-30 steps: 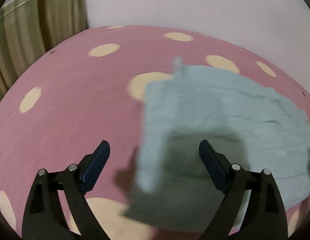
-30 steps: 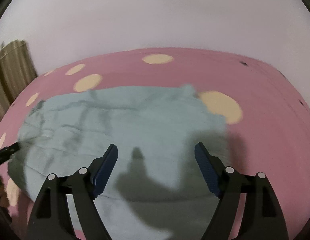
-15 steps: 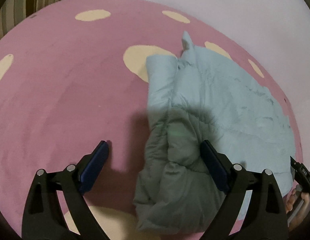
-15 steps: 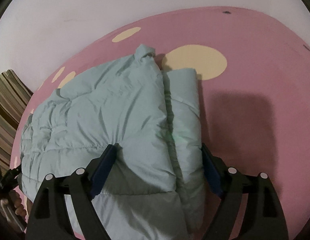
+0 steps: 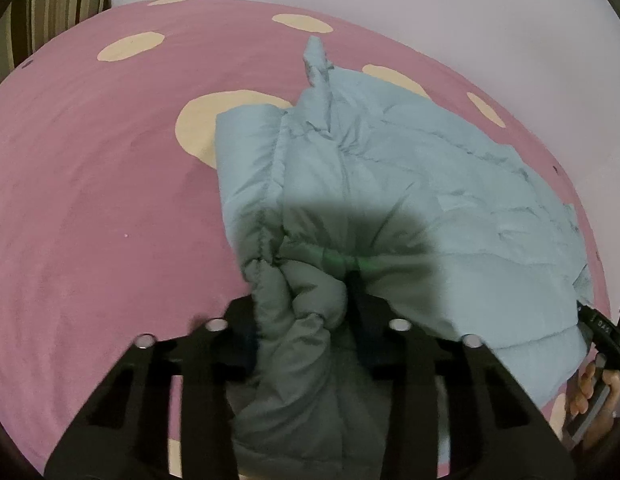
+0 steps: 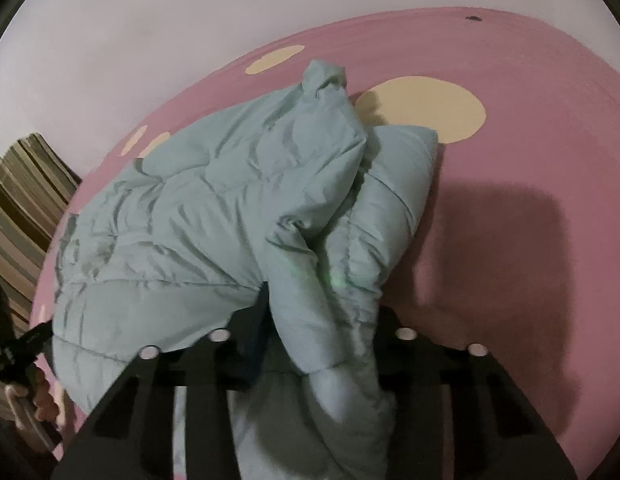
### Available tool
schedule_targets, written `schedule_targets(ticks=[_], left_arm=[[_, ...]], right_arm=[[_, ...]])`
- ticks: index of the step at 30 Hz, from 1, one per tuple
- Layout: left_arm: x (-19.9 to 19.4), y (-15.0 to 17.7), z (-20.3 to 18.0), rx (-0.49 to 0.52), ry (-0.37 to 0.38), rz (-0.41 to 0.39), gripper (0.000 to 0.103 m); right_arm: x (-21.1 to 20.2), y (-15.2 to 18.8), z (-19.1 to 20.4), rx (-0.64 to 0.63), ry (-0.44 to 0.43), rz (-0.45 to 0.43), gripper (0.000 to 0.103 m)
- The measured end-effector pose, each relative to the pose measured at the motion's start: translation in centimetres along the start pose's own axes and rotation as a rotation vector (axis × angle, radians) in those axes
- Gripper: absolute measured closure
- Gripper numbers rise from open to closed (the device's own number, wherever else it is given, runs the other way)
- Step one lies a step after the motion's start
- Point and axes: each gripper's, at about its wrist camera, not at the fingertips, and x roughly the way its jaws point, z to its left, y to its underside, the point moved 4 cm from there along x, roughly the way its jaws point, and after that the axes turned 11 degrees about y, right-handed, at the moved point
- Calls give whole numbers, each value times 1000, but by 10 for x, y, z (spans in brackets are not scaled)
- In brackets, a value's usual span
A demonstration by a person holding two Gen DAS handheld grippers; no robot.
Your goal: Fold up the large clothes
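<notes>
In the left wrist view, the left claw (image 5: 303,320) fills the lower middle of the frame, its two black fingers drawn in on a thick bunch of the pale blue-green puffer jacket (image 5: 390,184). The padded fabric bulges up between the fingers and hides their inner pads. From that pinch the jacket runs up and to the right across the frame, with a folded sleeve or side panel lying along its left edge and a small peak of cloth sticking up at the top centre. At the lower right edge of this view the right claw's black body and the person's hand (image 5: 590,388) show just beside the jacket's hem.

In the right wrist view, the right claw (image 6: 322,332) sits at the bottom centre, likewise pinching a gathered fold of the jacket (image 6: 213,216), which drapes over and between its fingers. The bulk of the garment spreads to the upper left of the frame, with the folded panel standing on the right side of the pinched part. At the lower left edge the other hand (image 6: 41,400) grips its black tool.

The jacket lies on a bed covered with a pink sheet (image 5: 101,184) printed with large cream dots. A plain pale wall (image 6: 149,20) rises behind the bed, and a striped curtain (image 5: 49,4) hangs at the upper left of the left view.
</notes>
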Motion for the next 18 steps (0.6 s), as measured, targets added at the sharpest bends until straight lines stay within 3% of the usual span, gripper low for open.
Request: schedule_targets(ticks=[2, 5, 12, 18], left_arm=[[-3, 0, -1, -5, 8, -7, 81], [-11, 2, -4, 9, -1, -20, 87], [-40, 15, -1, -8, -35, -52, 89], [-81, 42, 14, -41, -57, -66, 90]], right_arm=[[-2, 1, 2, 10, -16, -1, 78], [-7, 3, 5, 13, -26, -11, 83], [-24, 17, 12, 18, -63, -14, 86], [-47, 52, 21, 11, -114, 0, 87]])
